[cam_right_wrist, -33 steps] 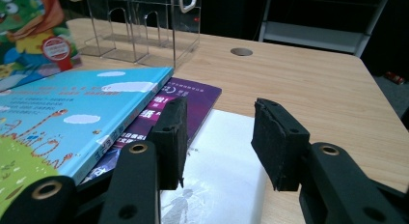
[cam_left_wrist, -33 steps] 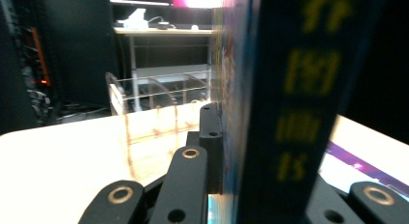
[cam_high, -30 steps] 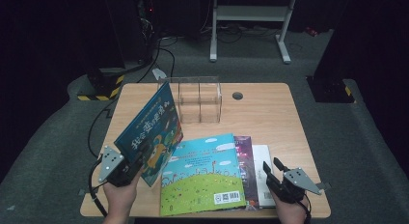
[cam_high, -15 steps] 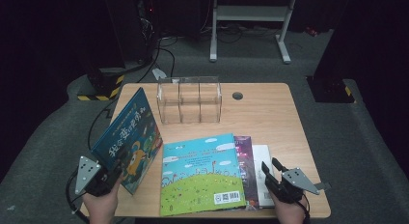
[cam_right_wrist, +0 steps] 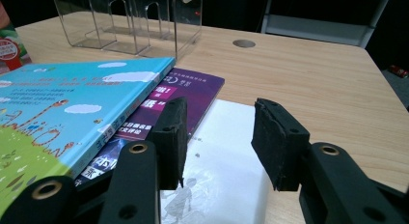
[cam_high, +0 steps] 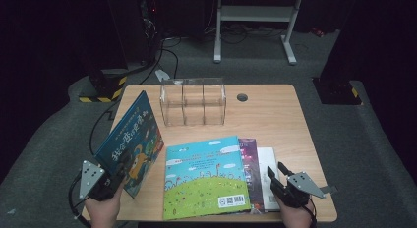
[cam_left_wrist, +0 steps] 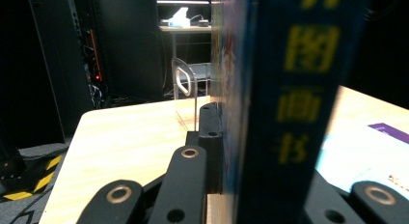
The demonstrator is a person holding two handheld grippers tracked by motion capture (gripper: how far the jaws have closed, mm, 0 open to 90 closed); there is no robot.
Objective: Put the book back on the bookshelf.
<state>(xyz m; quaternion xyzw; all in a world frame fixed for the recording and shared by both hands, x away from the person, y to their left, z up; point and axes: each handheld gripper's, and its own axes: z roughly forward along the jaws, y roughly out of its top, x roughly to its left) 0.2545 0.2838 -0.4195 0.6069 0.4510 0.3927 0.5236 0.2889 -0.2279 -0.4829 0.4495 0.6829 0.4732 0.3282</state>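
Observation:
A blue picture book [cam_high: 133, 134] stands tilted over the table's left side, its lower edge clamped in my left gripper [cam_high: 118, 169], which is shut on it. In the left gripper view the book's dark spine [cam_left_wrist: 299, 108] rises between the jaws of the left gripper [cam_left_wrist: 241, 151]; the far jaw is hidden behind it. My right gripper [cam_high: 275, 176] stands open at the front right, and nothing lies between the jaws of the right gripper [cam_right_wrist: 219, 142]. It hovers over a white book [cam_right_wrist: 226, 175] that lies under a purple book [cam_right_wrist: 188, 93] and a cyan-green book [cam_high: 206, 176].
A clear acrylic divider rack [cam_high: 193, 101] stands at the back middle of the wooden table [cam_high: 275, 120]. A cable hole [cam_high: 241, 97] sits right of it. Cables and a yellow-black striped block [cam_high: 101, 96] lie on the floor at the left.
My left gripper has carried the blue book leftward and toward the table's near edge, off the stack. The right gripper has stayed put.

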